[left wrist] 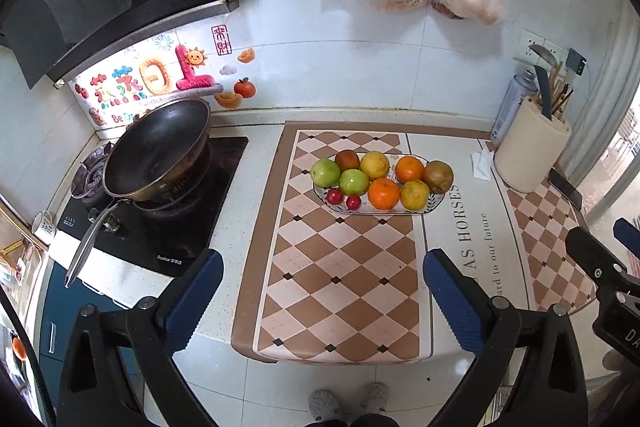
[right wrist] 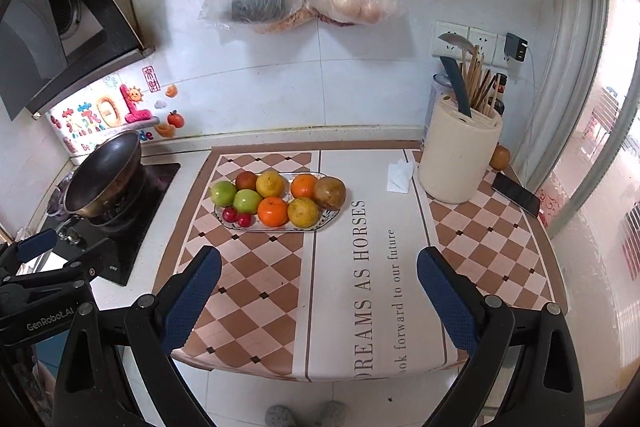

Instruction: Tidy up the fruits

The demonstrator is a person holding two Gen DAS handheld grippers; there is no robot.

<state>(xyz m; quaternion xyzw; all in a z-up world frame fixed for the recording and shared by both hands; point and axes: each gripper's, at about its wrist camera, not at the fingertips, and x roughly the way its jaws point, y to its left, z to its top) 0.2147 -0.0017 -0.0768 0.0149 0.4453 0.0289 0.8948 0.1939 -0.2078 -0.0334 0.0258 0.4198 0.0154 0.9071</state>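
While the fruits (left wrist: pixel 382 181) lay on the plate (left wrist: pixel 434 205), both the left gripper (left wrist: pixel 322 287) and right gripper (right wrist: pixel 319 285) were held wide apart, empty.

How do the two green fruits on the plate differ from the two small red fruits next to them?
The green fruits are much bigger than the small red fruits. The green ones are pale green and matte; the red ones are dark red and glossy. The green ones lie further back, the red ones at the front rim. All four rest at the left end of the plate.
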